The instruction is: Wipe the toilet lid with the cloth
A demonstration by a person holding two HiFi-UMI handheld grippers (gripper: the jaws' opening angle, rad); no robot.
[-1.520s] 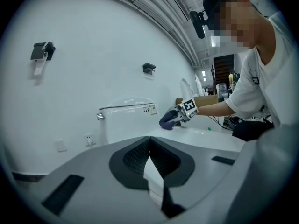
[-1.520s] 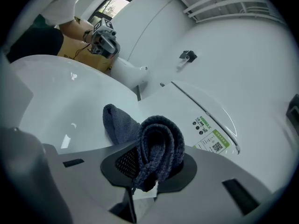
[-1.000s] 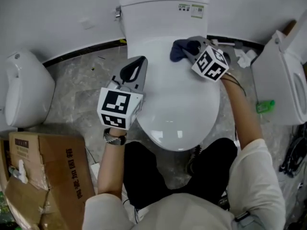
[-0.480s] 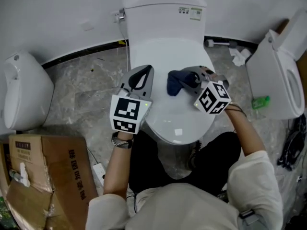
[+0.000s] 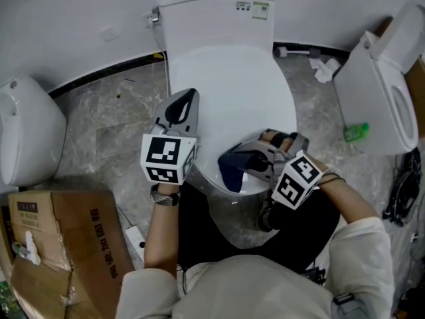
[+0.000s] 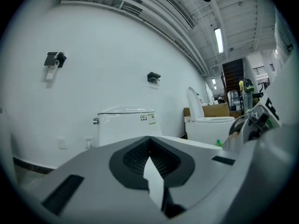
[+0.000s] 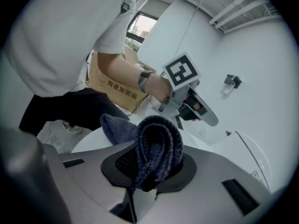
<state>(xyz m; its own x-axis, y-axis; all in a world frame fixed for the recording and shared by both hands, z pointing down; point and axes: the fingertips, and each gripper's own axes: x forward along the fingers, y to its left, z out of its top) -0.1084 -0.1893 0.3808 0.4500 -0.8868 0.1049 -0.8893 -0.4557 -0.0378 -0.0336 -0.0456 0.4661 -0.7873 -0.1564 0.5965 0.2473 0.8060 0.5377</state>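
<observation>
The white toilet lid lies closed below the cistern. A dark blue cloth rests on the lid's near front edge, with my right gripper shut on it. In the right gripper view the folded cloth bulges up between the jaws. My left gripper is shut with nothing in it, over the lid's left edge. The left gripper view has its closed jaws pointing level at the cistern.
A second toilet stands at the right with a green bottle beside it. Another white fixture is at the left. A cardboard box sits at the lower left. Crumpled paper lies by the wall.
My right gripper has dragged the cloth from the lid's back right, near the cistern, down to its near front edge. The left gripper has stayed by the lid's left side.
</observation>
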